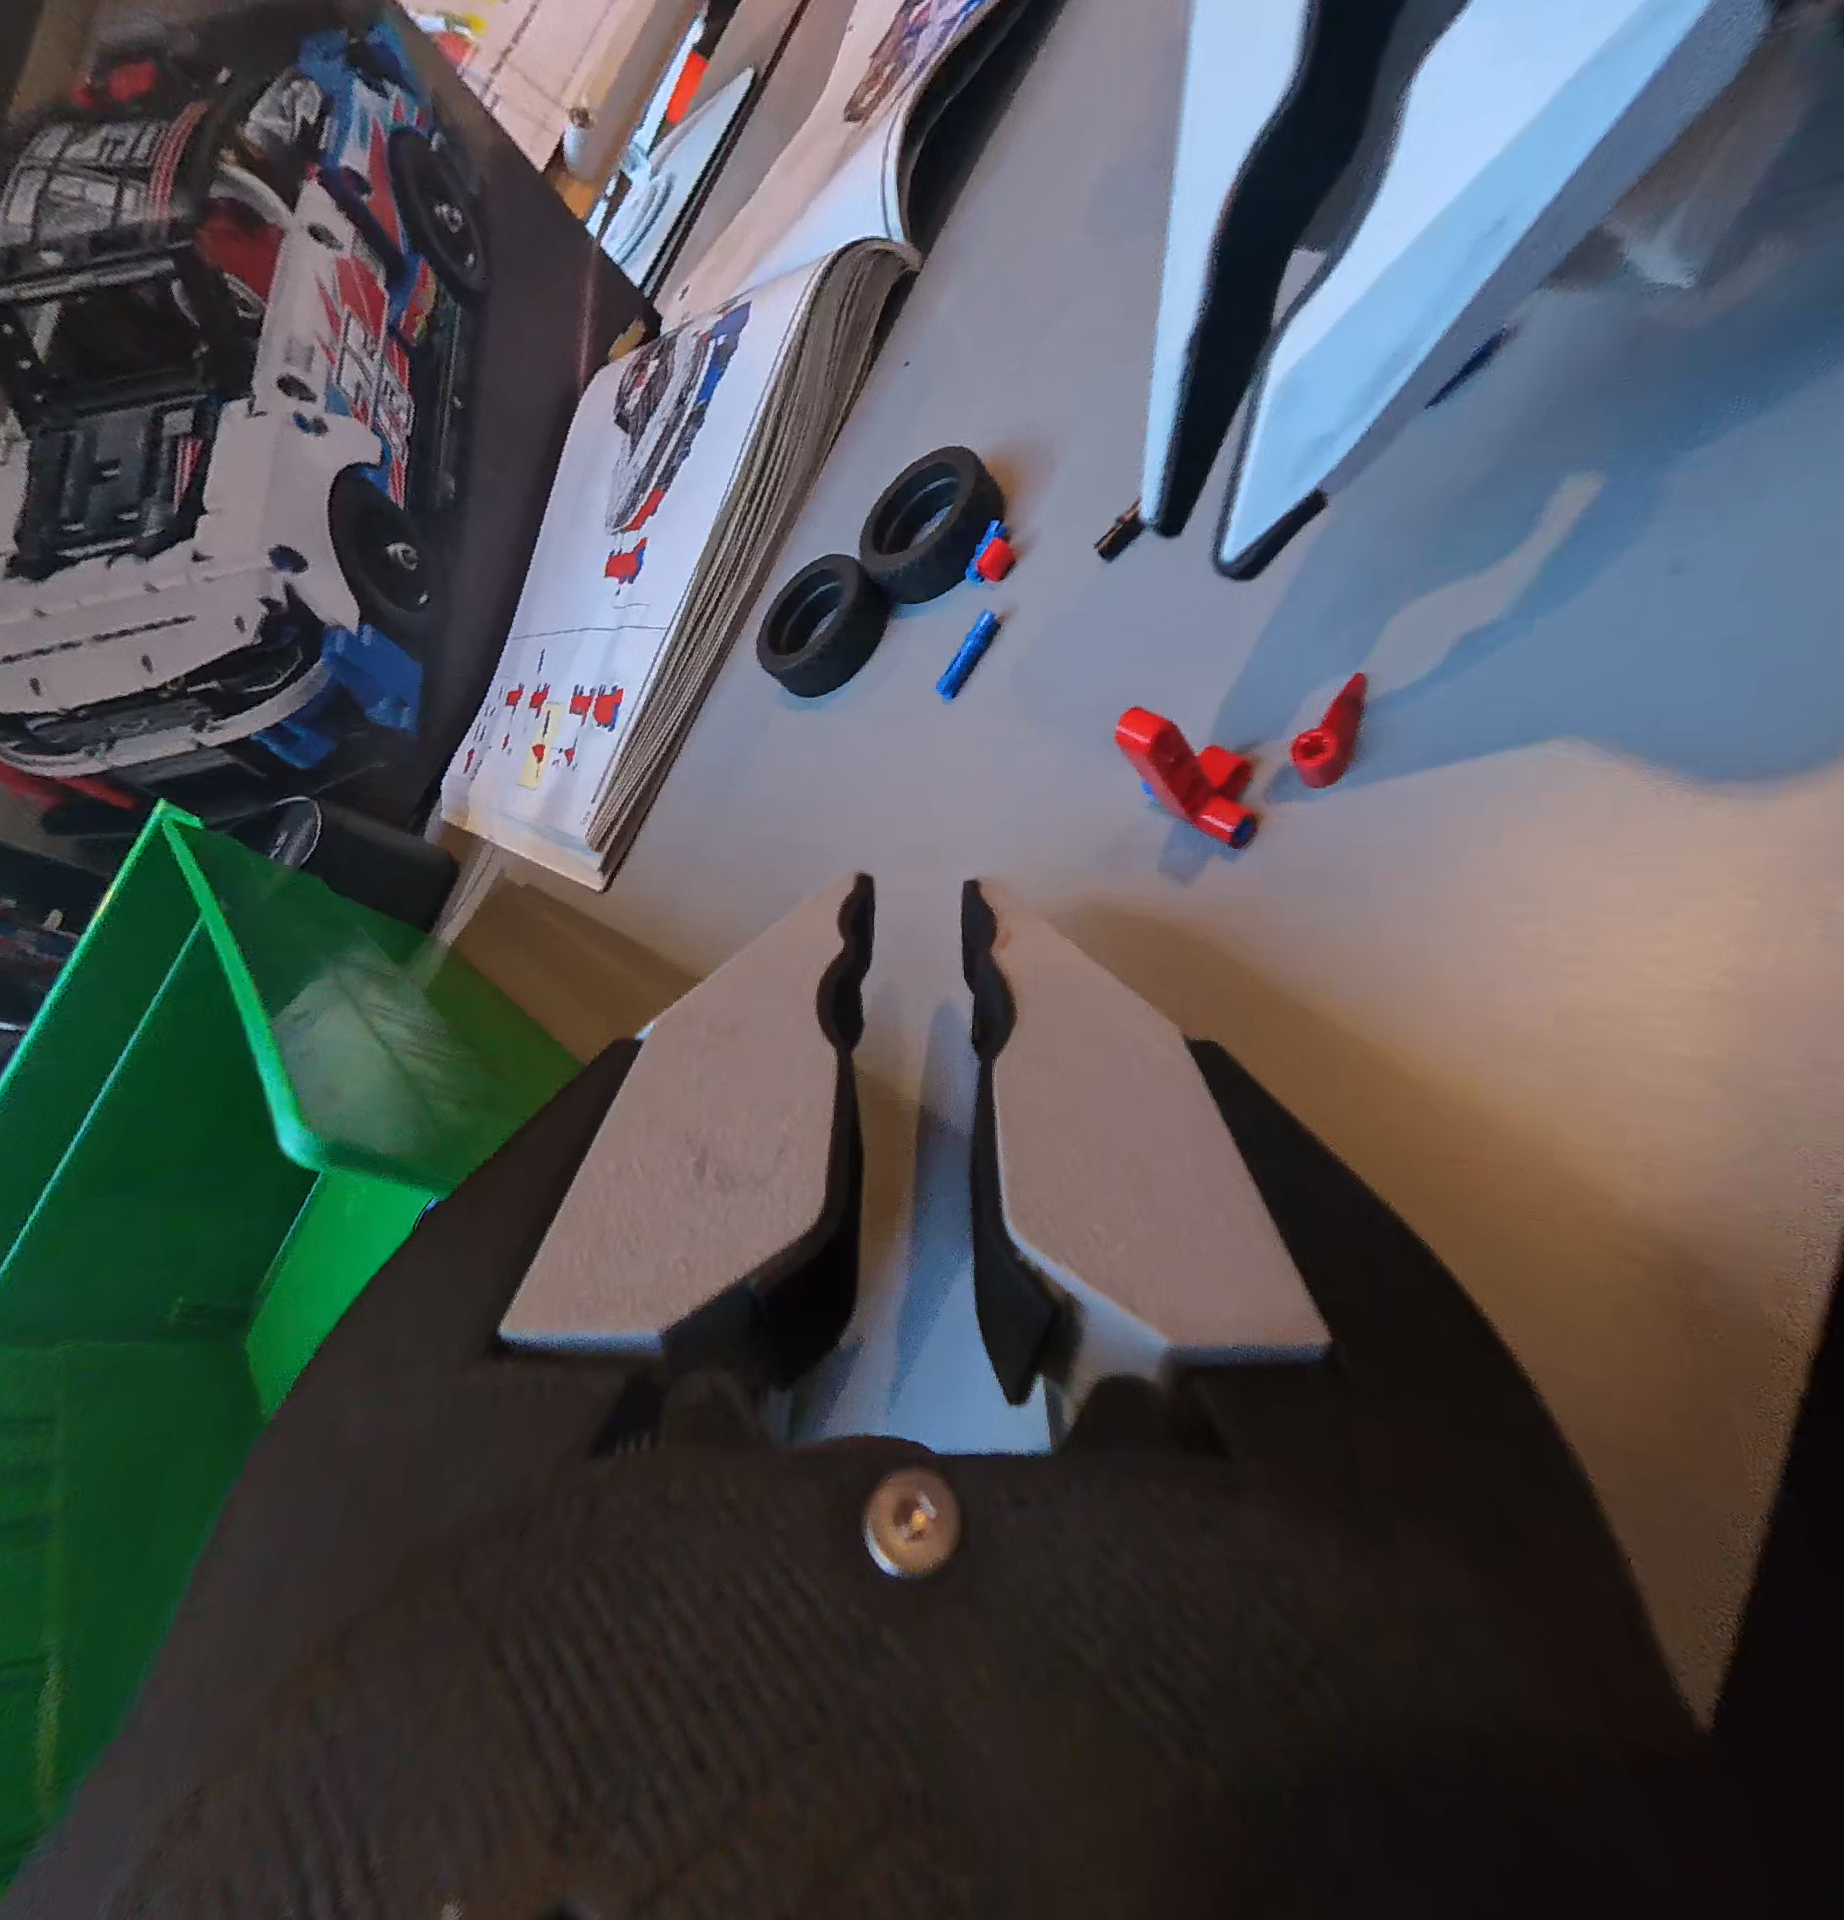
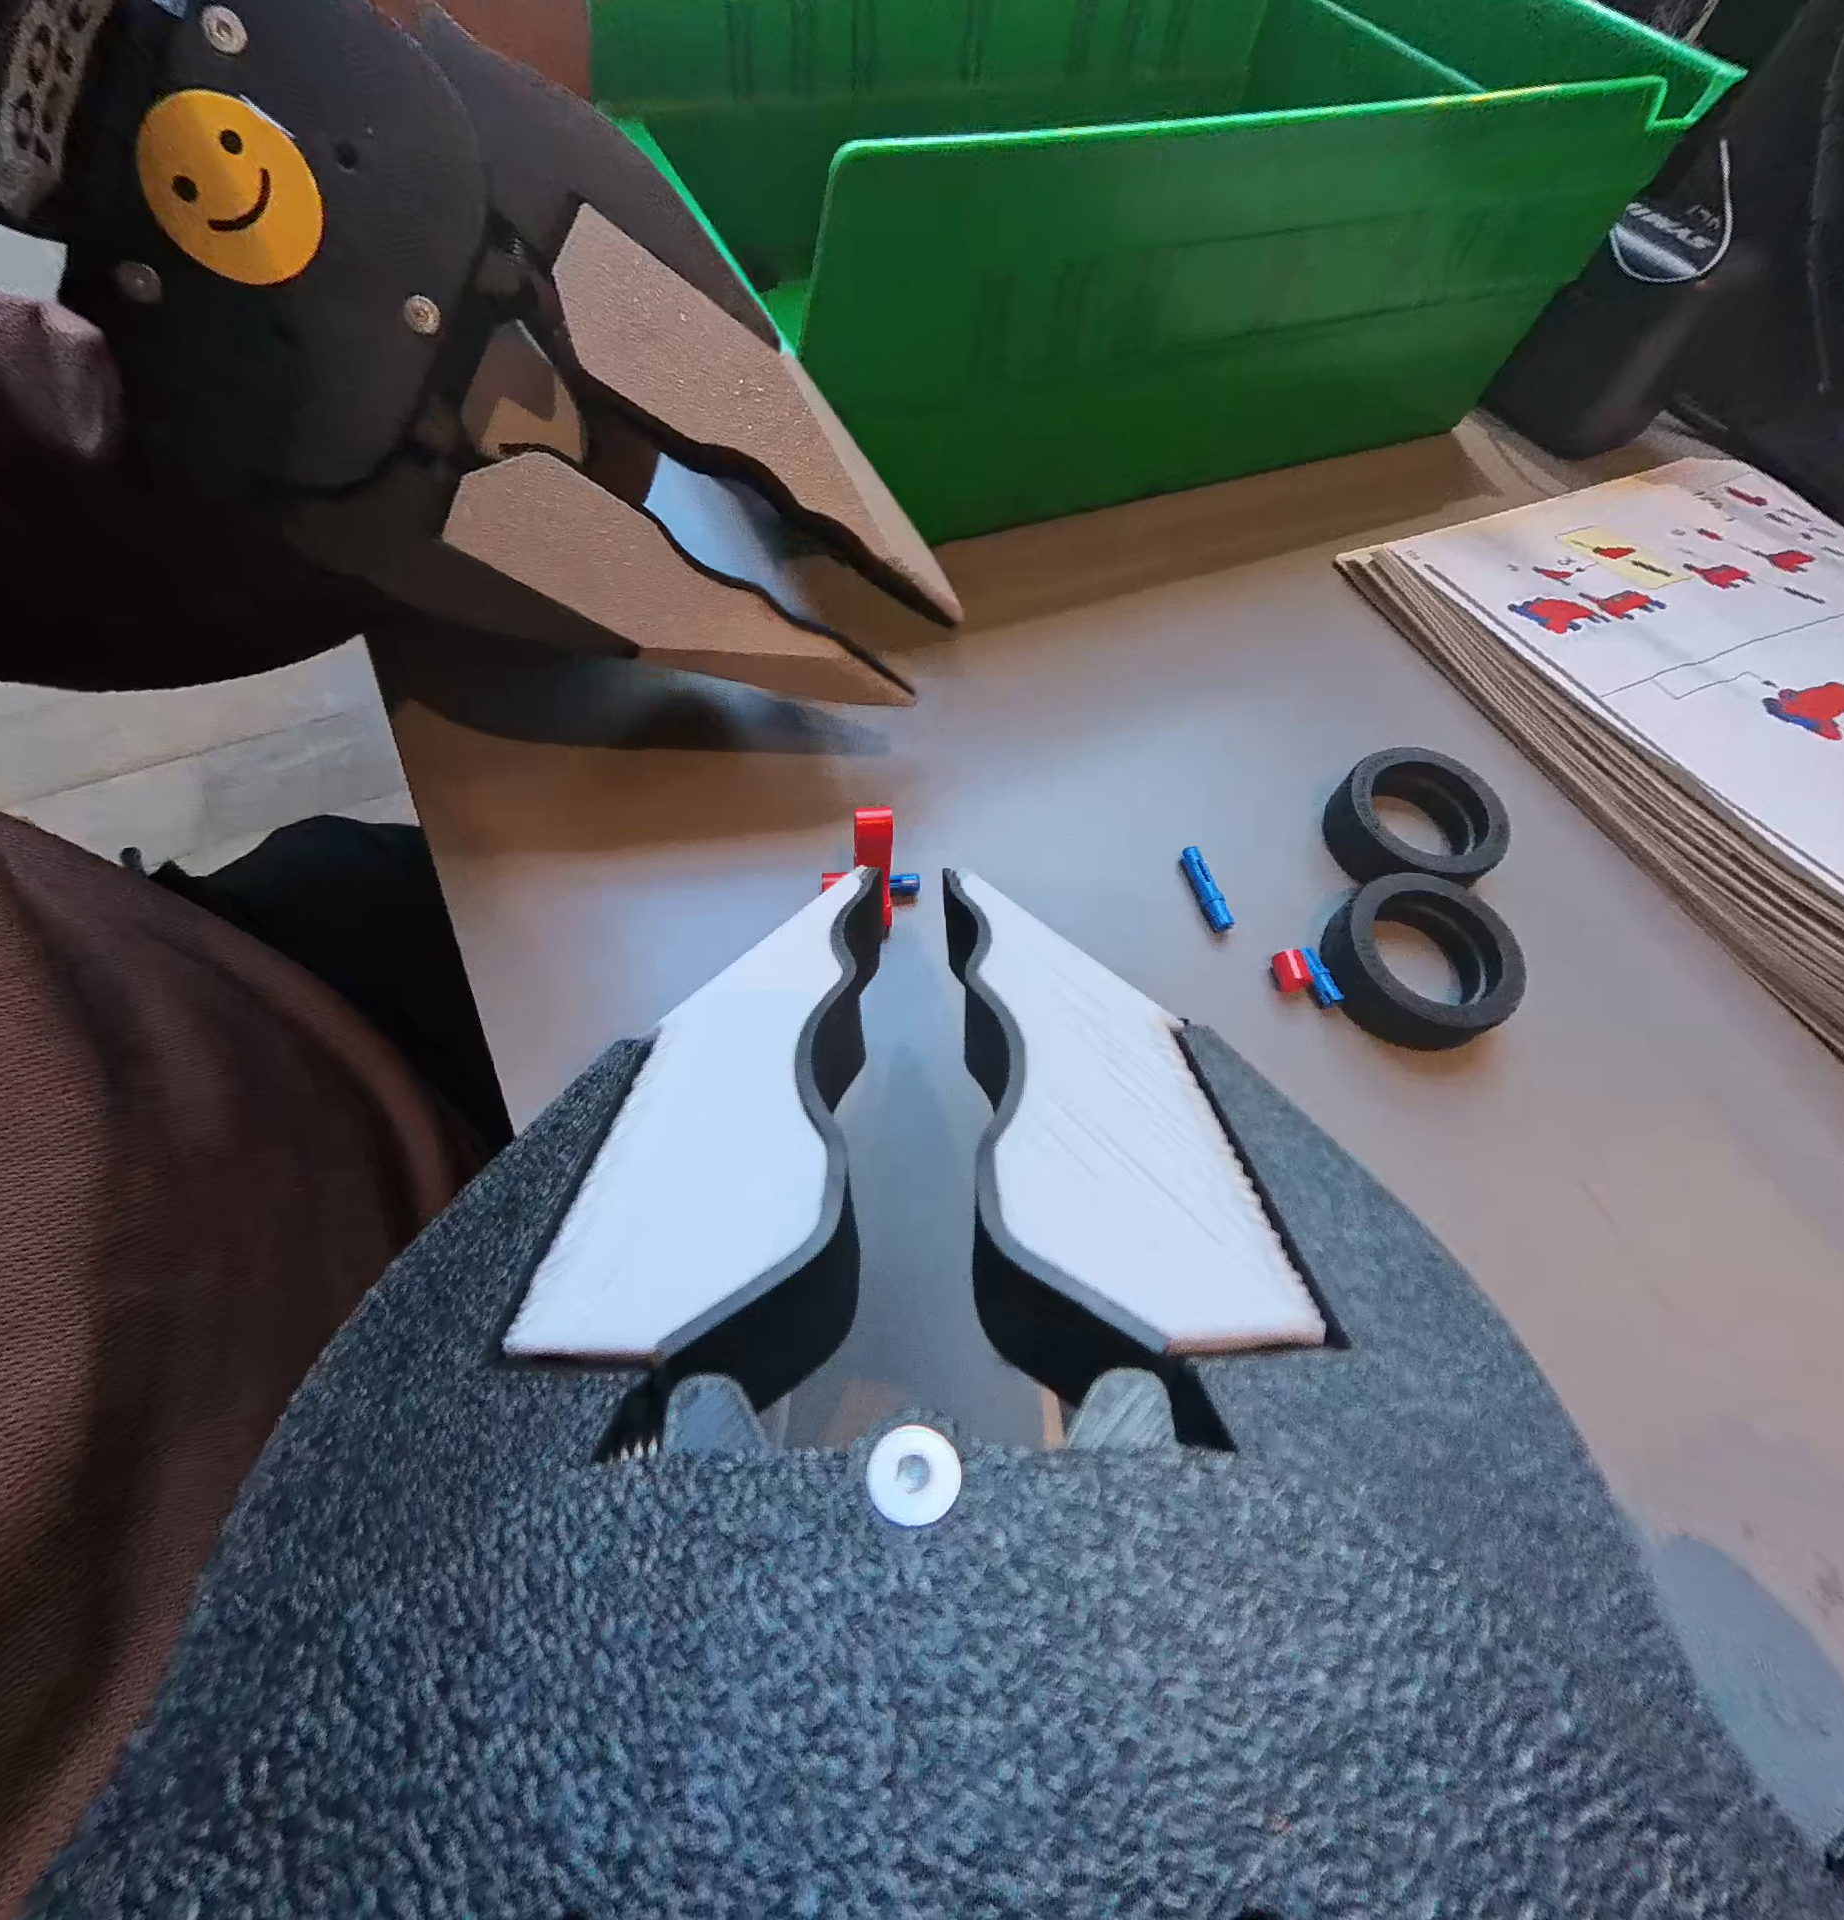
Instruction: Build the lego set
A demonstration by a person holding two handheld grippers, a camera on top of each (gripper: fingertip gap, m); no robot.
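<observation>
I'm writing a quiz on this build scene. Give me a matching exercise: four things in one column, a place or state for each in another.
Things:
1. two black tyres
2. instruction booklet
3. green bin
4. loose blue pin

Places or states:
A. lying open
B. alone on the table, touching nothing
C. side by side beside the booklet
D. at the table's far edge in the right wrist view

Pairs: 1-C, 2-A, 3-D, 4-B

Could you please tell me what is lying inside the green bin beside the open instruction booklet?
The green bin shows only its walls and a divider in both views. Its floor is hidden behind those walls, so any contents cannot be seen.
</observation>
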